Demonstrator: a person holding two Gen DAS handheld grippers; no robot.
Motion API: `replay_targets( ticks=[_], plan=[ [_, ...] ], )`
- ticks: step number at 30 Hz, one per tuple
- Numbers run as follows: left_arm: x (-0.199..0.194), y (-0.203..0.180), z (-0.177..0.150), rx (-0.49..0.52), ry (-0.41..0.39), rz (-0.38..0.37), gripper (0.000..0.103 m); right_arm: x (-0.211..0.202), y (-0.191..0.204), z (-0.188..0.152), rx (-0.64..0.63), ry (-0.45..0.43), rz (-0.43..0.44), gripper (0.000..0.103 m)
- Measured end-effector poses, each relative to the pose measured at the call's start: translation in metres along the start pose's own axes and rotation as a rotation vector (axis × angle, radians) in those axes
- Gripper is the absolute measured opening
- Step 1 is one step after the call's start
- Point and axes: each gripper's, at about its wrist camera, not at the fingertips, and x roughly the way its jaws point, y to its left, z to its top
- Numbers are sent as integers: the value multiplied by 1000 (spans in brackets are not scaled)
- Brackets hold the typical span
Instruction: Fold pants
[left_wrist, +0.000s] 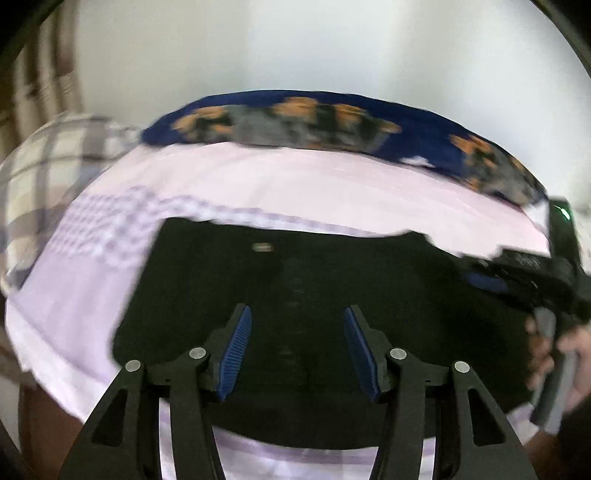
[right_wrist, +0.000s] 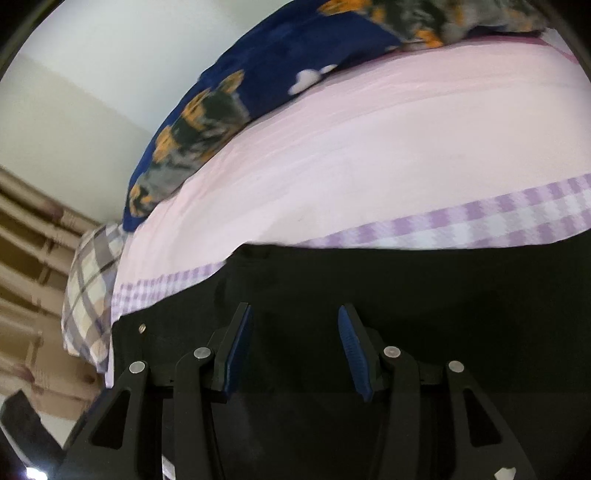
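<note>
Black pants (left_wrist: 314, 295) lie spread flat on a pink bed sheet (left_wrist: 314, 184); a small metal button shows near their far edge. My left gripper (left_wrist: 297, 317) hovers over the middle of the pants, jaws open and empty. In the right wrist view the pants (right_wrist: 424, 295) fill the lower half, with a rivet near their left corner. My right gripper (right_wrist: 295, 317) is open and empty above them. The right gripper and the hand holding it also show at the right edge of the left wrist view (left_wrist: 524, 273), at the pants' right side.
A dark blue blanket with orange and grey print (left_wrist: 332, 122) lies along the far side of the bed by the white wall. A plaid pillow (left_wrist: 48, 166) sits at the left end. The sheet has a purple checked band (right_wrist: 480, 221). Curtains (right_wrist: 26, 258) hang at the left.
</note>
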Motion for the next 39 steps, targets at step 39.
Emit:
replay_targets(
  ticks=[39],
  plan=[
    [38, 185, -54, -803, 108, -437, 54, -50, 46, -95, 5, 13, 72, 60]
  ],
)
